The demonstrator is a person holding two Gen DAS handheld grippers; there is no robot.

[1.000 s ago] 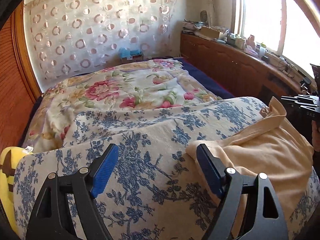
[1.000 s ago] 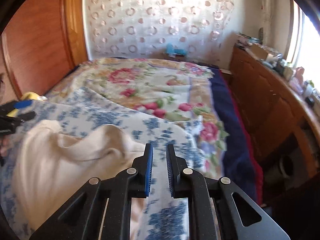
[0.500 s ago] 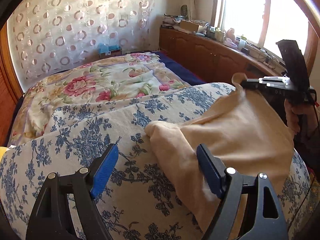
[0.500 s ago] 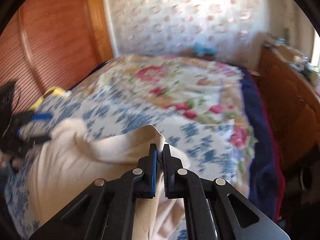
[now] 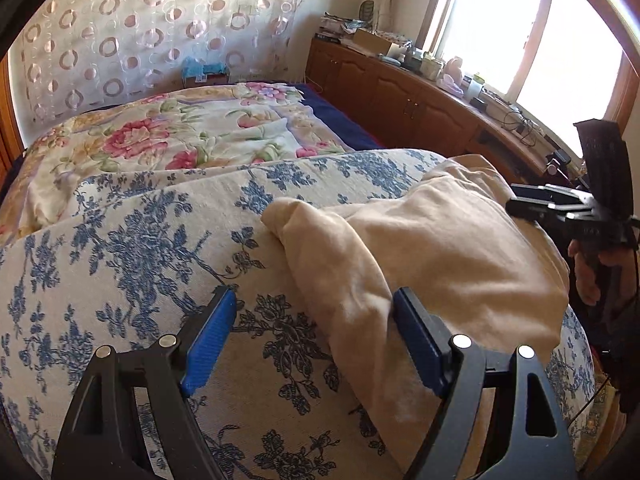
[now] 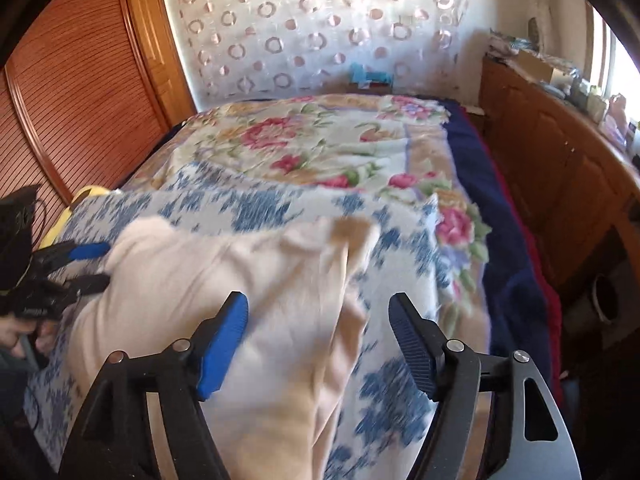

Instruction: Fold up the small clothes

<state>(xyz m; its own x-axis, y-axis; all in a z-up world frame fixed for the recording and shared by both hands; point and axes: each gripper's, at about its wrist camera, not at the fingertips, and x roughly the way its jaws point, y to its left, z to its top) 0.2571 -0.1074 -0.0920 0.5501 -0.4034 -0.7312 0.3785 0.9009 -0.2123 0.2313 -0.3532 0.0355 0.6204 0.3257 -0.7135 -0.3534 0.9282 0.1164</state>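
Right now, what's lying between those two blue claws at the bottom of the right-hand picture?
The cream garment, spread on the blue-flowered cover, runs between the open right gripper fingers, right wrist view.

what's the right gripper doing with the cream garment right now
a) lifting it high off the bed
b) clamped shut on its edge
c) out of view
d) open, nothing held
d: the right gripper stands wide open over the cream garment, which lies on the blue floral cloth with nothing pinched between the fingers.

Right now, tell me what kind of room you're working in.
Most likely a home bedroom: a bed with a floral blanket, a patterned curtain behind it, and wooden cabinets under a window.
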